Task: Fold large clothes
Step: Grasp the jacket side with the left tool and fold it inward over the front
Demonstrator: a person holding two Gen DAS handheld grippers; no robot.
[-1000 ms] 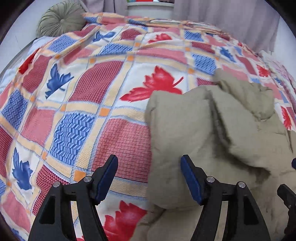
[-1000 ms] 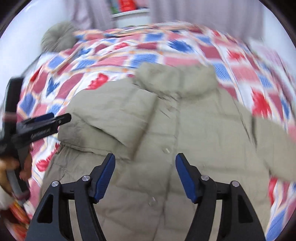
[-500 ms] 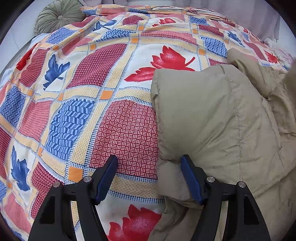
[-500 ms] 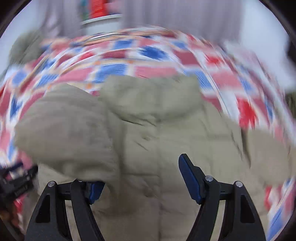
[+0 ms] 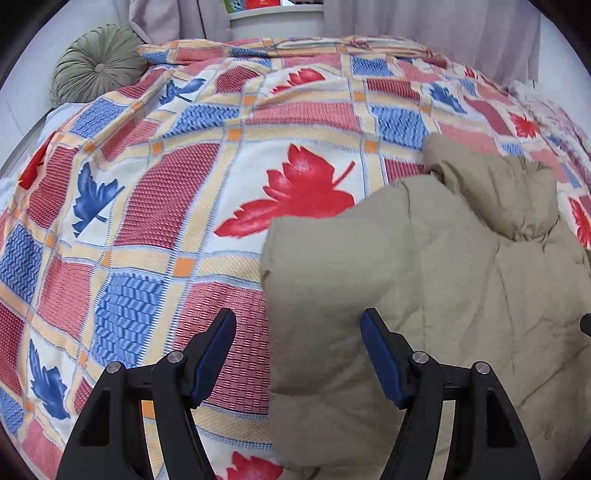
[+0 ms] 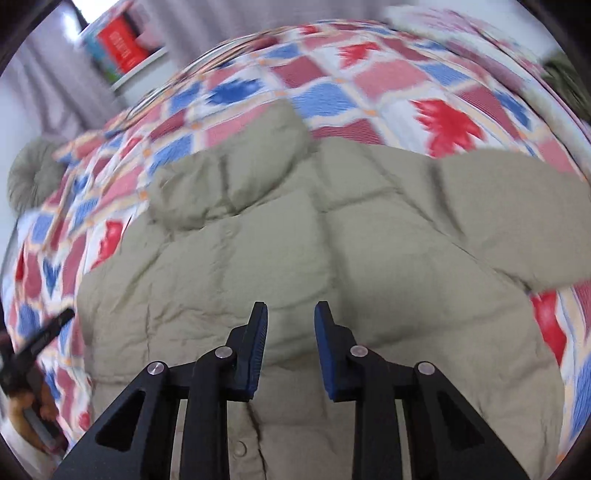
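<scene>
A khaki padded jacket (image 6: 295,240) lies front up on the patterned bedspread (image 6: 369,81), collar toward the far side. One sleeve stretches out to the right. In the left wrist view the jacket (image 5: 406,258) fills the lower right, its near sleeve folded over the body. My left gripper (image 5: 297,317) is open and straddles that folded edge from above without pressing it. It also shows at the left edge, left gripper (image 6: 37,343), held by a hand (image 6: 22,406). My right gripper (image 6: 291,308) hovers over the jacket's middle, jaws closing, with nothing between the pads.
The leaf-patterned bedspread (image 5: 147,221) spreads wide to the left of the jacket. A round green cushion (image 5: 96,64) sits at the bed's far left corner. A white shelf with books (image 5: 273,11) and grey curtains stand behind the bed.
My right gripper's jaws have narrowed a lot and its view has rolled. The folded sleeve that bulged beside its left finger has left that view. The left gripper has shifted slightly along the jacket's edge.
</scene>
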